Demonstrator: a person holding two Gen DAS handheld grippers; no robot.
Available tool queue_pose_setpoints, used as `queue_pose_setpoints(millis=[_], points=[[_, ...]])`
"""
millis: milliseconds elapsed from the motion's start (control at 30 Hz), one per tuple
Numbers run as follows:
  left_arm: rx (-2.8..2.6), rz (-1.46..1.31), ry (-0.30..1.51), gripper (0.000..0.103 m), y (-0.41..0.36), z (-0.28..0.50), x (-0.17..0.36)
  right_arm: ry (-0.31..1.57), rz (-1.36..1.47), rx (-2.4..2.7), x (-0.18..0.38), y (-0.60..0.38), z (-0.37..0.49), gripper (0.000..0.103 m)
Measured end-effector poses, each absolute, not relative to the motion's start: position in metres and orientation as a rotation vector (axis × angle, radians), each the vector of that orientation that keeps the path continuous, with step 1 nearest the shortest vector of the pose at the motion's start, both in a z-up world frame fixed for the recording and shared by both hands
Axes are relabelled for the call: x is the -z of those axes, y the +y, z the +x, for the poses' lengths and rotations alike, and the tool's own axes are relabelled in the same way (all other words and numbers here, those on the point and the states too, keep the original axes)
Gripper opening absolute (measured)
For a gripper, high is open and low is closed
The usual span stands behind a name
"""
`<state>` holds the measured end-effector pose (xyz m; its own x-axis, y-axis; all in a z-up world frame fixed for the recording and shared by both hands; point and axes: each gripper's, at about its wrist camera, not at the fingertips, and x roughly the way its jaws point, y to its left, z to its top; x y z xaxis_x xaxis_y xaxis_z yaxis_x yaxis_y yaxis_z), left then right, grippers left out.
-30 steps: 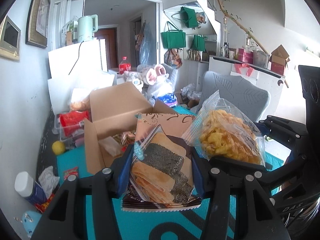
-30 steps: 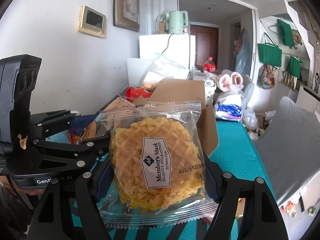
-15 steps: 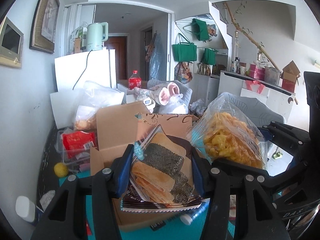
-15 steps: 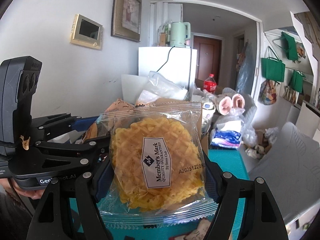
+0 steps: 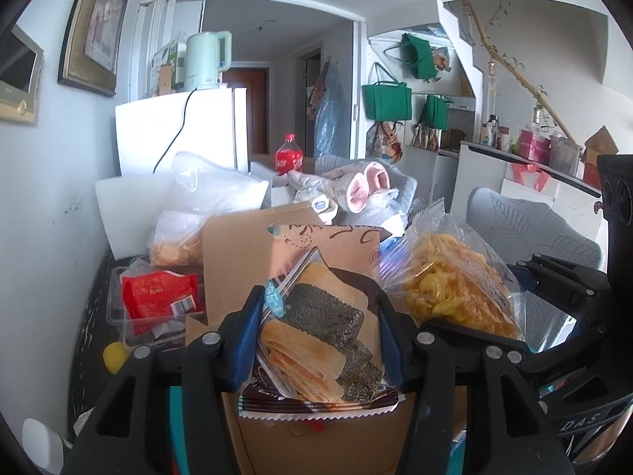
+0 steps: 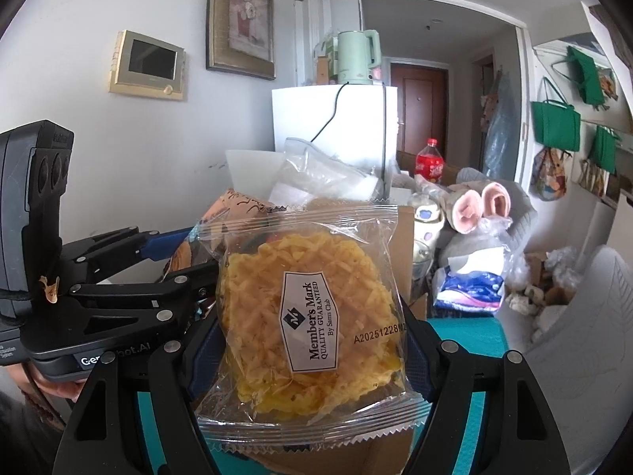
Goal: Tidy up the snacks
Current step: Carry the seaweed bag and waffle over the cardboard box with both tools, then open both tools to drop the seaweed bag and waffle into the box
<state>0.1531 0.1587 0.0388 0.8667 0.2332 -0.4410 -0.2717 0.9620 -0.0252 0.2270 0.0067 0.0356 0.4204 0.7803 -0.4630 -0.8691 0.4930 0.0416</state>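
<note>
My left gripper (image 5: 316,336) is shut on a brown packet of seaweed egg-roll snacks (image 5: 316,328) and holds it up over an open cardboard box (image 5: 237,261). My right gripper (image 6: 308,340) is shut on a clear Member's Mark packet of yellow waffle crisps (image 6: 308,316), held just to the right of the left one. That packet shows in the left wrist view (image 5: 455,289), and the left gripper's body shows in the right wrist view (image 6: 118,297). The box (image 6: 403,261) lies behind and below both packets.
A clear tray with a red packet (image 5: 158,297) sits left of the box beside a yellow ball (image 5: 114,356). Plastic bags (image 5: 205,206), a cola bottle (image 5: 289,154) and rolled cloths (image 5: 356,186) crowd the back. A teal table surface (image 6: 467,340) lies below, with a grey chair (image 5: 526,225) at right.
Both grippers have risen with their packets still held. The box and table have dropped lower in both views and more of the room behind shows.
</note>
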Motion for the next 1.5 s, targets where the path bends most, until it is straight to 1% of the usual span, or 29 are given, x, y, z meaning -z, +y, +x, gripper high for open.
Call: queue_pose_setpoints(millis=[267,400,567,967,1133,1500], points=[[-0.301,-0.117,0.576,0.052,0.175,0.183,-0.003,0.562,-0.229,-0.989,-0.005,0.027,0.248,0.076],[-0.329,-0.123,0.636,0.052,0.179,0.197,0.015,0.649,-0.226,-0.978,0.017,0.034,0.264,0.076],[-0.349,-0.119,0.699,0.052,0.182,0.209,0.032,0.722,-0.28,-0.897,0.041,0.042,0.276,0.076],[-0.371,-0.187,0.873,0.052,0.199,0.234,0.071,0.825,-0.293,-0.849,0.063,0.051,0.29,0.079],[-0.363,-0.25,0.945,0.053,0.209,0.24,0.081,0.816,-0.301,-0.821,0.064,0.052,0.291,0.088],[-0.36,-0.248,0.926,0.053,0.204,0.23,0.071,0.792,-0.318,-0.794,0.055,0.047,0.286,0.088]])
